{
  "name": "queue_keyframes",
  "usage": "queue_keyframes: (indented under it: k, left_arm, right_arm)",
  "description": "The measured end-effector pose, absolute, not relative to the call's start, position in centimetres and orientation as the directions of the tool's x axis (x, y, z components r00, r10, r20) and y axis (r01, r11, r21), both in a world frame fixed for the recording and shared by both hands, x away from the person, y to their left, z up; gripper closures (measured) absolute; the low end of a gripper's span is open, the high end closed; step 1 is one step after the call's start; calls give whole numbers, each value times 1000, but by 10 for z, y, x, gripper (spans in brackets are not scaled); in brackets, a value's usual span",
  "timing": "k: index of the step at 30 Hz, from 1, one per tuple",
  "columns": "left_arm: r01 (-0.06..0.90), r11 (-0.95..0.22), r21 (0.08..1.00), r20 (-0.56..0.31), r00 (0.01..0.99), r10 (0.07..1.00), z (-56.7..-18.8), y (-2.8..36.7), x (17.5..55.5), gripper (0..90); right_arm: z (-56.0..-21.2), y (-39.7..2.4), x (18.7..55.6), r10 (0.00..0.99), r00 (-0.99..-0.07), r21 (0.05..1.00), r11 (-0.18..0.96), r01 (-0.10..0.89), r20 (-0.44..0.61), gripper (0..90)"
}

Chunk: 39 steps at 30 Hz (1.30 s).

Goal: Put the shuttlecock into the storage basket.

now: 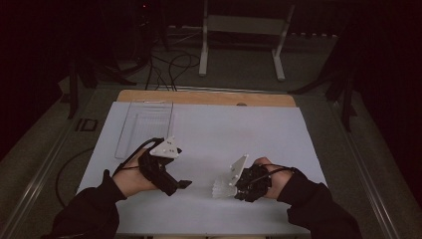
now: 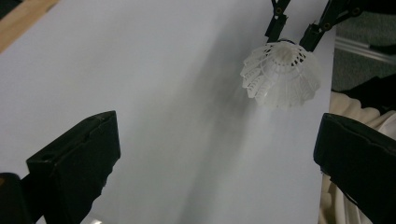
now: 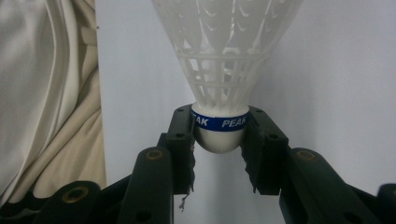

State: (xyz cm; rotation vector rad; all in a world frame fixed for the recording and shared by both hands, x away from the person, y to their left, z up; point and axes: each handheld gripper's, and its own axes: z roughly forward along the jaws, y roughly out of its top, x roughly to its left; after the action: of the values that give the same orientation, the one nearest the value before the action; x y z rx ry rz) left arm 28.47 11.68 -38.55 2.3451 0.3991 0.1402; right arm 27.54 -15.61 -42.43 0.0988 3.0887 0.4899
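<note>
A white plastic shuttlecock with a blue band marked PEAK is clamped at its cork by my right gripper. In the high view the shuttlecock points left from the right gripper, low over the white sheet near its front edge. My left gripper is held to its left, jaws wide open and empty, aimed toward the shuttlecock. In the left gripper view the shuttlecock hangs skirt-first at the upper right, apart from my open left gripper.
A white sheet covers the wooden table. A clear plastic tray lies at the sheet's back left. Cream cloth shows at the table's near edge. A white metal frame and cables stand on the floor behind.
</note>
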Motion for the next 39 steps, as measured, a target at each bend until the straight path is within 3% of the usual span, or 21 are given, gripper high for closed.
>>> queue_keyframes:
  k: [14, 30, 39]
  left_arm:
    - [183, -741, 646, -38, 977, 208, -390, 82, 291, 60]
    - [120, -804, 582, -83, 993, 89, -399, 60, 296, 286]
    - [117, -840, 529, -97, 992, 77, -409, 49, 297, 376]
  right_arm:
    - [-421, -151, 272, 34, -999, 328, 944, 24, -24, 656]
    - [-421, -147, 268, -10, -998, 355, 934, -30, -59, 655]
    - [-422, -145, 266, -31, -998, 365, 930, -52, -64, 655]
